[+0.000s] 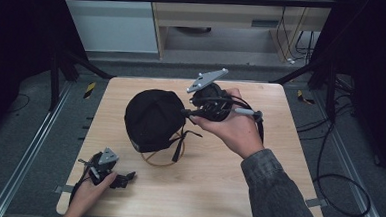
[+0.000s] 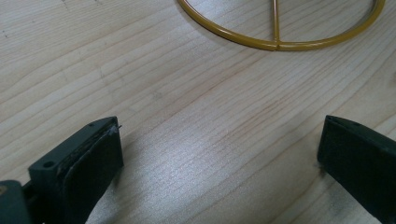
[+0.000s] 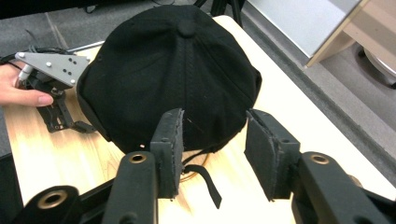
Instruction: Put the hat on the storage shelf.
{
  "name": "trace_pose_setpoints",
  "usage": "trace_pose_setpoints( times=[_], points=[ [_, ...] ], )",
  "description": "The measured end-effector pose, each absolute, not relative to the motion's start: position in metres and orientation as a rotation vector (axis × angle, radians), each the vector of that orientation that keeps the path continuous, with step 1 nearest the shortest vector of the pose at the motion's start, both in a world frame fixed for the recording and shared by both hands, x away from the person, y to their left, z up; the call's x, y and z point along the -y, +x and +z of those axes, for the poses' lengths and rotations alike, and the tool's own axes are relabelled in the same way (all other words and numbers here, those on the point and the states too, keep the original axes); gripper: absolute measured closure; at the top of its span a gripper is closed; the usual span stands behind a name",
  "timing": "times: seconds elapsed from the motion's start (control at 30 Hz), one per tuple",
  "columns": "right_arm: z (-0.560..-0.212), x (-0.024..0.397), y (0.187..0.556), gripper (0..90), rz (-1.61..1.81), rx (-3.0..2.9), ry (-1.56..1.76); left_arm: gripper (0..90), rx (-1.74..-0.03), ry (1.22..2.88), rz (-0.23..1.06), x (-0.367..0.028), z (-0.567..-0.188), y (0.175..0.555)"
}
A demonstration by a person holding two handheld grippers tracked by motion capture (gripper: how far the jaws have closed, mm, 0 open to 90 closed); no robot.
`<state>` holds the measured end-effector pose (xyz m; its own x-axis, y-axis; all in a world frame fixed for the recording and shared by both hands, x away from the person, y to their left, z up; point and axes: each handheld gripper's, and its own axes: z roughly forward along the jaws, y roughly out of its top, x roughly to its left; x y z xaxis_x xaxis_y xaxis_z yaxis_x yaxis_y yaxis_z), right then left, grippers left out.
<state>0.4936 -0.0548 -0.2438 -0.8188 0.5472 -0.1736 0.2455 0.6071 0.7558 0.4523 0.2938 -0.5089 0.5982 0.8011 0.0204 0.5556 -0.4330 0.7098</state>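
The right gripper (image 1: 189, 113) hangs with its 2 jaws spread, just beside the cap's (image 1: 153, 117) back edge, gripping nothing. The cap sits mid-table (image 1: 217, 190) on a yellow wire stand (image 1: 177, 155), its strap (image 3: 205, 179) trailing toward this gripper. The left gripper (image 1: 123, 179) rests near the front-left corner, jaws wide apart, aimed at the stand's ring.

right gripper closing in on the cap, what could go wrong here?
1. The black cap sits on a thin yellow wire stand; a push from the right gripper, open at its rear edge, might tip or slide both.
2. The loose strap could snag in the jaws.
3. The left gripper rests open, not bracing the stand.
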Motion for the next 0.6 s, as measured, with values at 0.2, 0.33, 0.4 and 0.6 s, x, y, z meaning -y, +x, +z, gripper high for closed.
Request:
trace_pose_setpoints(
  times=[0.2, 0.33, 0.4, 0.6],
  points=[
    [-0.244, 0.064, 0.49, 48.7, 1.068, -2.425, 0.665, 0.0, -1.071, 2.149, 0.472, -0.294, -0.509, 0.452],
    [-0.243, 0.069, 0.488, 41.1, 1.067, -2.405, 0.681, 0.0, -1.07, 2.15, 0.471, -0.294, -0.509, 0.452],
    [-0.243, 0.072, 0.487, 36.7, 1.069, -2.39, 0.689, 0.0, -1.068, 2.152, 0.471, -0.294, -0.509, 0.452],
    [-0.245, 0.08, 0.488, 23.6, 1.064, -2.354, 0.743, 0.0, -1.067, 2.153, 0.47, -0.294, -0.509, 0.452]
  ],
)
